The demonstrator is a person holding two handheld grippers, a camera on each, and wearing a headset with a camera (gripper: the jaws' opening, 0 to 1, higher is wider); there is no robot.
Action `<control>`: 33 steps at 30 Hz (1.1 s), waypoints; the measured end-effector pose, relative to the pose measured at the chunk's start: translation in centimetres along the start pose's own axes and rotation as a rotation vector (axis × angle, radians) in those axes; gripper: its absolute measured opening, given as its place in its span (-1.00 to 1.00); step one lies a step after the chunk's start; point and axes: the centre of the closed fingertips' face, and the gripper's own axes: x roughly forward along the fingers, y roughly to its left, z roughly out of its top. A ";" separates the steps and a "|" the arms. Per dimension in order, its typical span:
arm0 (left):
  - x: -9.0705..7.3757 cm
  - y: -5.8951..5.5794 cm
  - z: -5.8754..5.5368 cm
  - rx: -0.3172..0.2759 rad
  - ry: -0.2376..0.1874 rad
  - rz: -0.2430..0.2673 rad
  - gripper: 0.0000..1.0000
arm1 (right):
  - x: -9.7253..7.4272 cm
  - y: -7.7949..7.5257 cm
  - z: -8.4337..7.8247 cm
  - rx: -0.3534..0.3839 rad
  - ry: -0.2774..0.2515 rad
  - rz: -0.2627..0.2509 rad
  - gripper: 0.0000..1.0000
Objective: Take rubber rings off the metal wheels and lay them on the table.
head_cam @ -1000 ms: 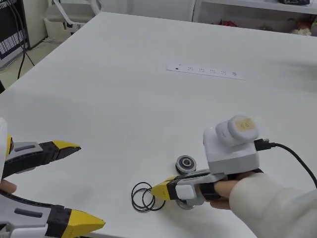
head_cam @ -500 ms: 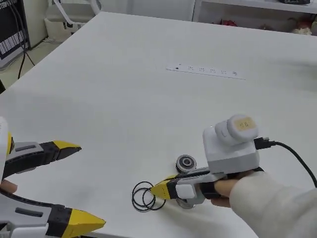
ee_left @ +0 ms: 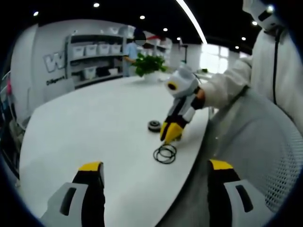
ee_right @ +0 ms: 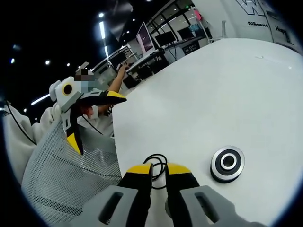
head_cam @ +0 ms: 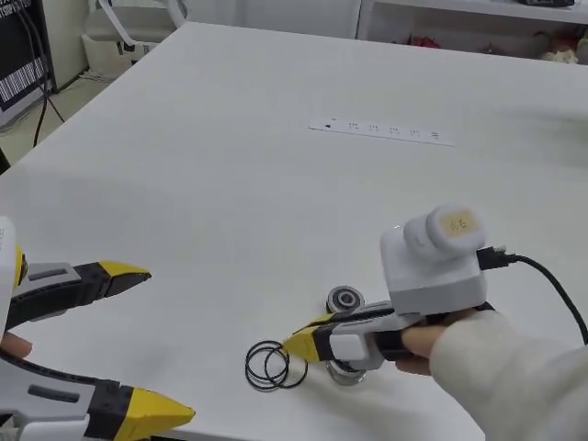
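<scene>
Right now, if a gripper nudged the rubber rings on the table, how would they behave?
The rubber rings look thin and wiry, so probably floppy and light. Lying flat and overlapped, they would likely slide, not roll.

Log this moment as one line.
left claw open | right claw shut, by rings | rings lying on table | wheel beside right claw

Bright, even overhead light floods the broad white bench [head_cam: 230,184]; shadows are faint and soft. Thin black rubber rings [head_cam: 274,365] look crisp. Both gripper views bend at edges, small round ceiling spotlights [ee_left: 96,4] glaring.
</scene>
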 end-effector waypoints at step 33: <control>-1.4 -0.2 5.3 0.105 -0.030 -0.042 0.88 | -5.9 -3.0 5.2 -0.052 -0.216 -0.101 -0.78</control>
